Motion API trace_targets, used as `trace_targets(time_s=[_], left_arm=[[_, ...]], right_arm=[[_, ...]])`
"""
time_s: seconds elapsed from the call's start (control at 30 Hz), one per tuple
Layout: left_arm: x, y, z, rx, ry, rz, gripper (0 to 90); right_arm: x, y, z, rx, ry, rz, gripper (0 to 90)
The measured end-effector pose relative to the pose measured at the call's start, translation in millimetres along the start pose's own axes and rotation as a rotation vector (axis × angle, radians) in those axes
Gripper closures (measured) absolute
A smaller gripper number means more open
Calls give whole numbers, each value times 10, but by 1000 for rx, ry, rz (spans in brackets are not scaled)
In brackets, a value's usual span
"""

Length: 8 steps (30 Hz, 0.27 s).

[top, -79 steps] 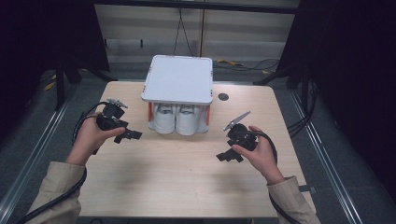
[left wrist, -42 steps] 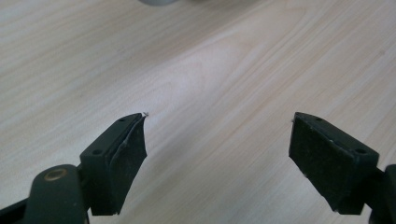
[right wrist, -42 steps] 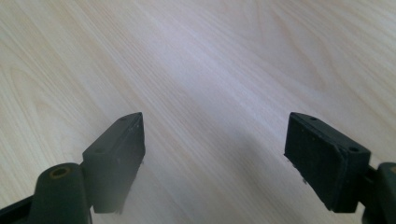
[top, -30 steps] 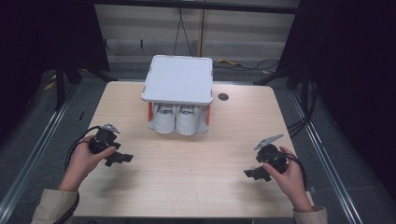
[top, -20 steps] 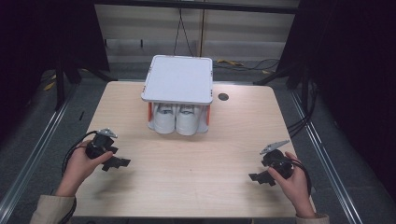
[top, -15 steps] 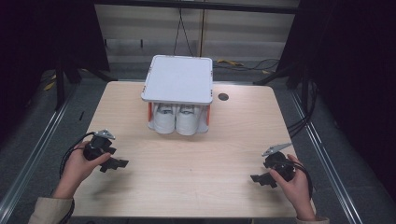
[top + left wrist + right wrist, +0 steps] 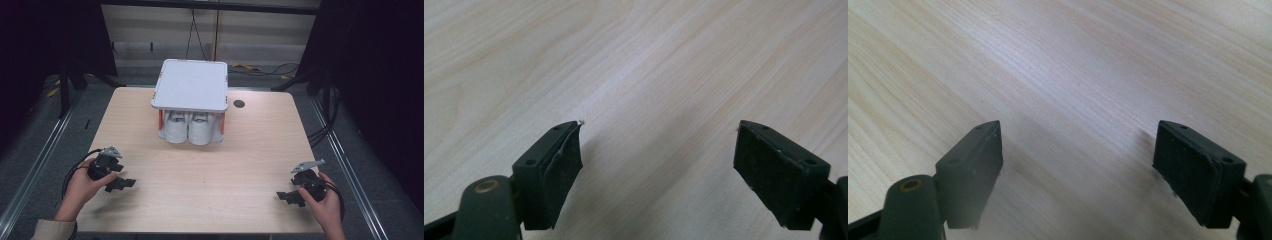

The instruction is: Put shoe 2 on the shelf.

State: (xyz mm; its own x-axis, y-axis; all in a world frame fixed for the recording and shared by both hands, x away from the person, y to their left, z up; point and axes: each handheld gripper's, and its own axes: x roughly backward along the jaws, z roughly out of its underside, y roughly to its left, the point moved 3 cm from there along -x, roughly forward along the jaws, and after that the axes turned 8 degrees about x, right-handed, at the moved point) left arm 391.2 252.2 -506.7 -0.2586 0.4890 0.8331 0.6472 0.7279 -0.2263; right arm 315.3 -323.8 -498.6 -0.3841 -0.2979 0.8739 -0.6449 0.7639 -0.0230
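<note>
A white rack [image 7: 190,85] stands at the far middle of the wooden table [image 7: 200,170]. It has a flat, square top with round corners, and it looks like smooth, hard plastic. Thin red posts [image 7: 161,120] hold the top up. Under the top sit two white cups [image 7: 187,127], side by side and touching. They are round and plain.

The left gripper [image 7: 119,183] is well in front of the rack, out to the left side, low over the table. Its two black jaws stand wide apart with nothing between them, just bare wood. The right gripper [image 7: 289,197] is well in front of the rack too, out to the right side. Its jaws are also wide apart and hold nothing. The jaw pads [image 7: 561,167] are flat, dark and a bit rough, like rubber.

The cups look light and stiff. Their sides seem smooth, so they may slip if squeezed softly. A good place to take hold would likely be the round side of a cup, near the front where it pokes out from under the rack. The top is close above them, so a cup would probably have to slide out forward and not go up. The table is pale wood with long fine lines.
</note>
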Motion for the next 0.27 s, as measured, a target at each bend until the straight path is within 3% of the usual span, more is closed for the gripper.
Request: trace_targets(time_s=[0.27], left_arm=[[-76, -10, -4, -10, -1, 7, 188]], right_arm=[[-52, 16, -9, 22, -3, -1, 155]])
